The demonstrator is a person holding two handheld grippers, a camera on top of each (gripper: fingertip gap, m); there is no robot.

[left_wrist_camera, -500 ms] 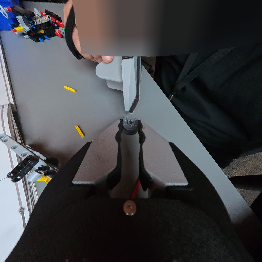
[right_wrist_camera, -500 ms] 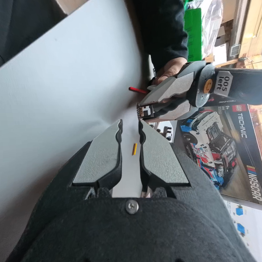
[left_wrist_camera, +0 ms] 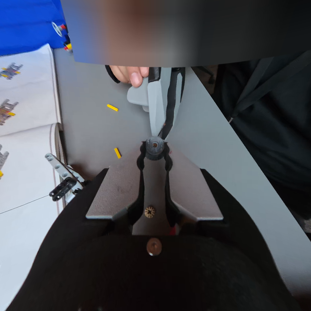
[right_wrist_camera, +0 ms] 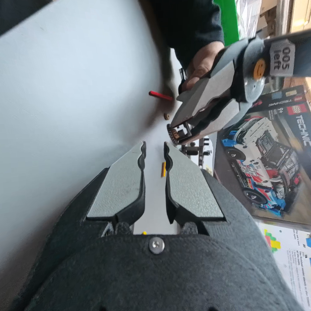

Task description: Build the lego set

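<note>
A red axle (right_wrist_camera: 160,95) lay partly hidden behind the left tool (right_wrist_camera: 178,134). The grey beam assembly (left_wrist_camera: 64,176) was half covered at the worktop's (left_wrist_camera: 87,117) left edge.

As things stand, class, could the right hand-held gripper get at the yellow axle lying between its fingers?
Probably yes. The right hand-held gripper is open and empty, and the yellow axle lies loose on the table in the gap between its fingers, close to one of them. The left hand-held gripper hovers nearby, but not over it.
</note>
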